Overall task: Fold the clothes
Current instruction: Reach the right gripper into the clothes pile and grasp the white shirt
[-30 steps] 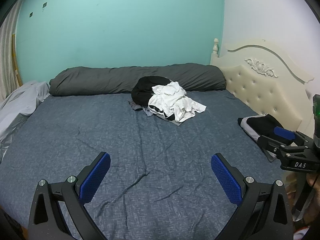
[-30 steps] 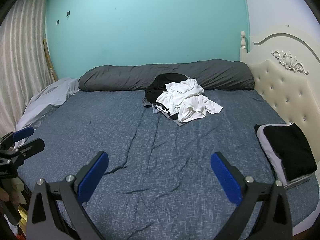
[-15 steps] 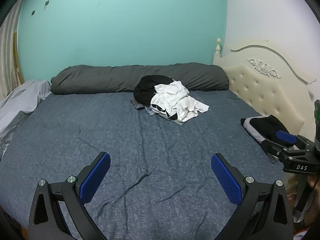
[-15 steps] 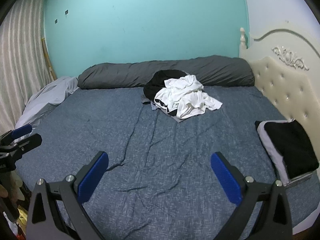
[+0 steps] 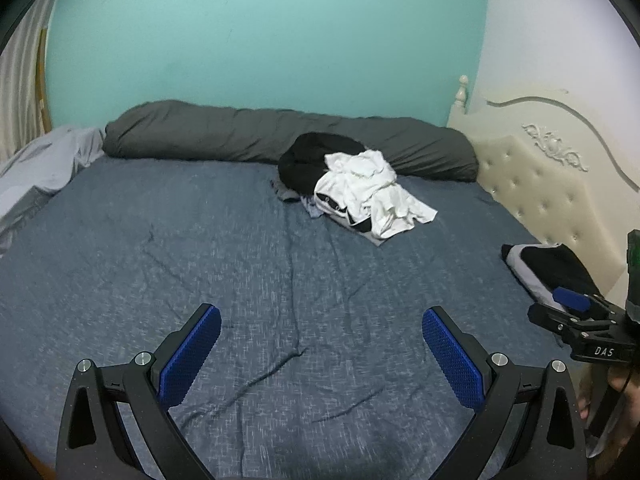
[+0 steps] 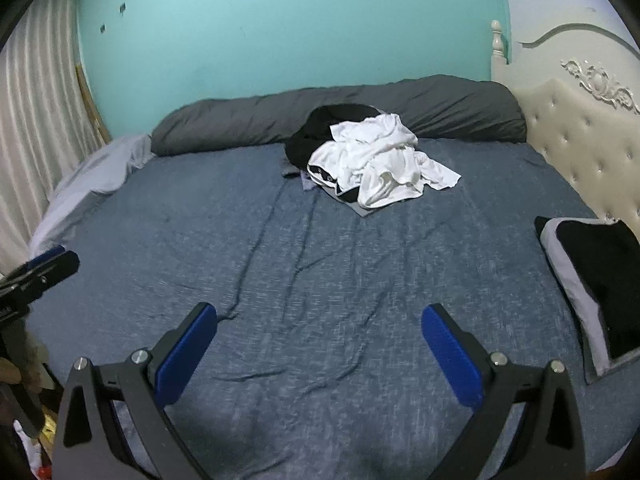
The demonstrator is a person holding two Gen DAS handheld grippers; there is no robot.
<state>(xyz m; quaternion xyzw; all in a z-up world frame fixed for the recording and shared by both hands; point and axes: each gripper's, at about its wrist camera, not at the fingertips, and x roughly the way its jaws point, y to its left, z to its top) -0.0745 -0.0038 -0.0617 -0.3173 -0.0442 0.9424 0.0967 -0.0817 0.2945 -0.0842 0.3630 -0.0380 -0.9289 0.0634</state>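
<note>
Left tongs [image 5: 320, 354]: blue pads spread wide apart, nothing between them, hovering over the near part of the bed.
Right tongs [image 6: 318, 354]: same story, spread wide and empty, also low over the near edge; in the left view you catch them off to the right side, a hand underneath.
Bed [image 5: 200, 260]: blue sheet, a few creases, and a big bare stretch in the middle, which looks like the folding space.
Pile of clothes [image 6: 372, 168]: here's the work! A loose heap at the far side of the bed, lying against the long grey bolster [image 6: 260, 120]; a crumpled white garment on top, something black behind it, a bit of grey poking out underneath. How many pieces, I cannot tell.
Folded stack [image 6: 600, 276]: over by the cream headboard [image 6: 580, 128], at the right edge of the bed, a neat flat bundle, black on top with a pale grey layer under it. Well apart from the heap.
Done so far: by the look of it, that one tidy bundle; a piece or two squared away.
Left to do: the whole heap, still rumpled, nothing spread out yet.
Step in hand: I'd call it between pieces, both tongs free and facing the heap, a reach for the white garment the likely next play.
Watch for: the pieces are tangled, so one pull may drag several.
</note>
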